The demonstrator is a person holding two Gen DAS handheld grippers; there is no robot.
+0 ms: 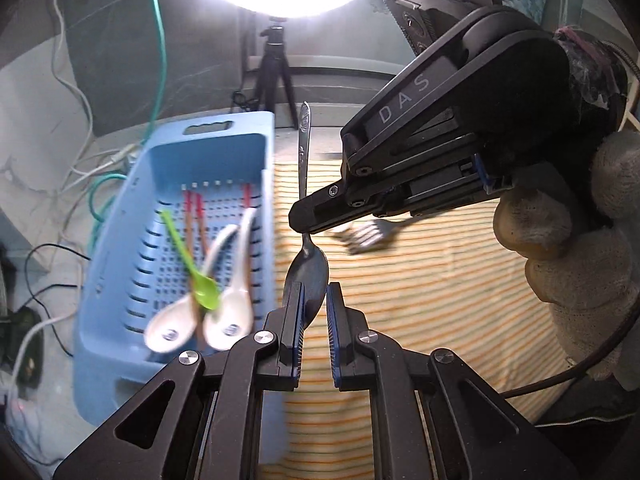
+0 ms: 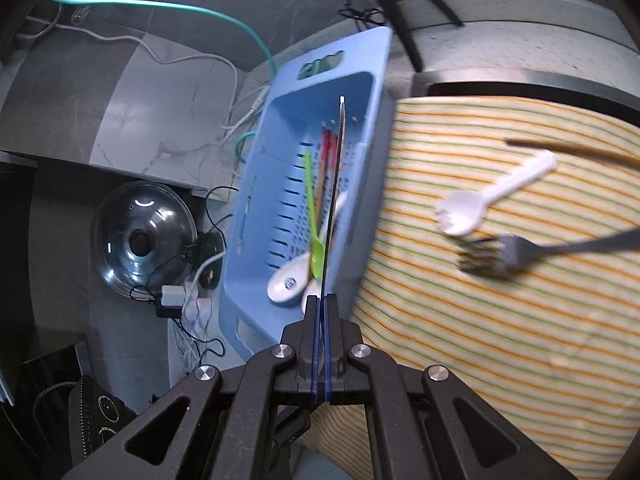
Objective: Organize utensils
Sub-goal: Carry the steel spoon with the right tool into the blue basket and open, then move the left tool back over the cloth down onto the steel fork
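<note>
Our right claw (image 2: 320, 312) grips a metal spoon (image 1: 306, 268) beside the blue basket (image 1: 120, 280), bowl between our open left claw (image 1: 314, 320). Several spoons already lie inside; a metal fork (image 2: 504, 254) and white spork (image 2: 480, 200) wait on the striped cloth (image 2: 520, 340).

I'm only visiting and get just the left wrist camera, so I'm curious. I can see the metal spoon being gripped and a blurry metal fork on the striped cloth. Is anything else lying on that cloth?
Observer: Yes. A white plastic fork lies on the striped cloth, just beyond the metal fork.
Operator: Is that everything out there?
Observer: No. A thin brown stick, perhaps a chopstick, lies past the white plastic fork's handle.
Operator: And what's on the far side of the basket?
Observer: A round glass lid lies down to the left of the blue basket, among cables.
</note>
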